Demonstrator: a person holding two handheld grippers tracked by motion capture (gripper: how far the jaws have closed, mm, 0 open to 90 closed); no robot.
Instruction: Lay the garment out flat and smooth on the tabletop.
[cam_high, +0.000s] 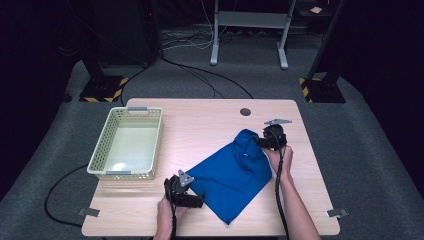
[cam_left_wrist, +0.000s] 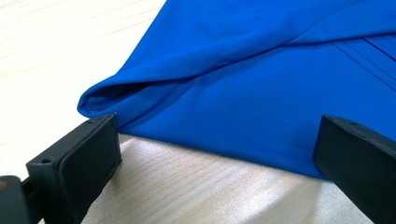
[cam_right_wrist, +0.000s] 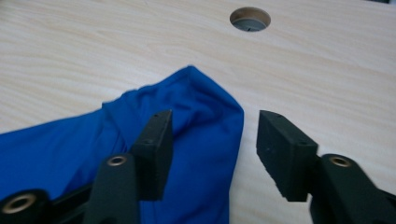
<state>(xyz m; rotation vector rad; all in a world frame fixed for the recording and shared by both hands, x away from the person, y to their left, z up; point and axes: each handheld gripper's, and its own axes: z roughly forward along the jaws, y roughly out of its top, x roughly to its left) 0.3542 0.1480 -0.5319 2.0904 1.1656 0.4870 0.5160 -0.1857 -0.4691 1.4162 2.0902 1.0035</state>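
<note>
A folded bright-blue fabric garment (cam_high: 231, 175) lies flat on the light wooden table (cam_high: 200, 125), right of centre, its long axis running on a diagonal from the near edge of the table, where one corner points toward the person, up to a bunched corner at the far right. A paler stitched line crosses its upper fold in the high view; whether that is a label or writing cannot be told, and no readable lettering shows on the cloth. The left gripper (cam_high: 192, 201), held in the person's left hand at the near left side of the garment, stands released: in the left gripper view its jaws are spread wide, with the folded hem (cam_left_wrist: 100, 100) just ahead of them and bare table between. The right gripper (cam_high: 260, 141) sits at the far right corner, jaws partly apart with the cloth tip (cam_right_wrist: 191, 100) lying between them, not pinched. A pale green perforated plastic basket (cam_high: 100, 155) stands well apart at the far left, and a round cable hole (cam_high: 245, 111) is beyond the garment
</note>
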